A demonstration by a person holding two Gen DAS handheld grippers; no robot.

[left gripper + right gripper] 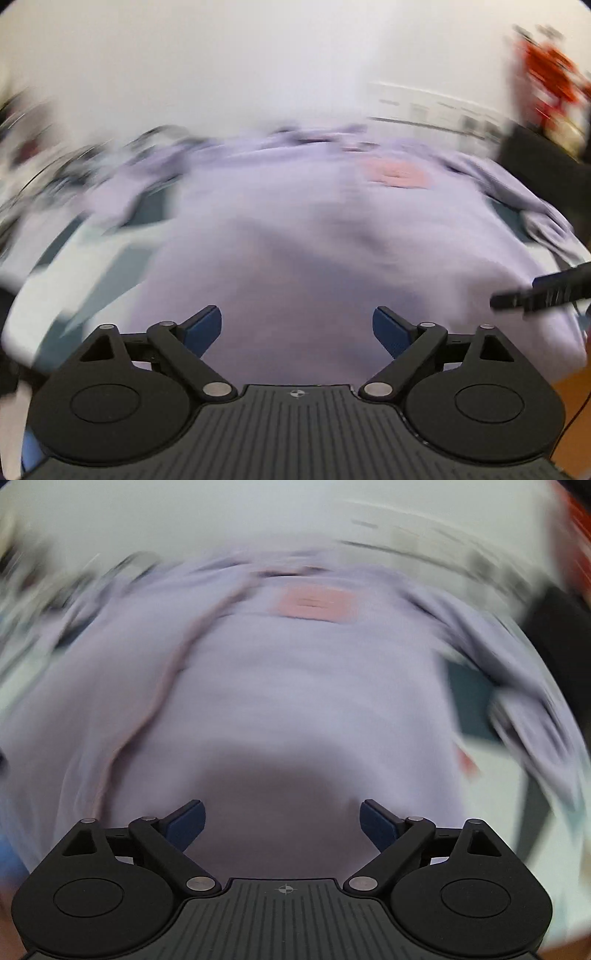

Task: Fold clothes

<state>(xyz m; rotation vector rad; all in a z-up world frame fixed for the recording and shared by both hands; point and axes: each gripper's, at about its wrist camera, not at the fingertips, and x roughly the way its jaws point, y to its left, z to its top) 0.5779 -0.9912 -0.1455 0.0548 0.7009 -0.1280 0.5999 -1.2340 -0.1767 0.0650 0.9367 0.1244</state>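
A pale lavender sweatshirt [295, 229] with a pink patch on the chest [395, 173] lies spread flat across the table, its sleeves thrown out to both sides. Both views are blurred. My left gripper [297, 328] hangs over the garment's near hem, its blue pads wide apart with nothing between them. In the right wrist view the same sweatshirt [295, 701] fills the picture, its pink patch [317, 603] at the far end. My right gripper [282, 823] is open above the near edge and holds nothing. A dark finger of the other gripper [543, 288] pokes in at the right edge of the left wrist view.
The table [55, 280] shows pale with dark teal patches [469, 701] beside the sleeves. A white wall runs behind. Something red and orange [550, 70] and a dark shape [535, 155] stand at the far right. Blurred clutter lies at the far left [44, 173].
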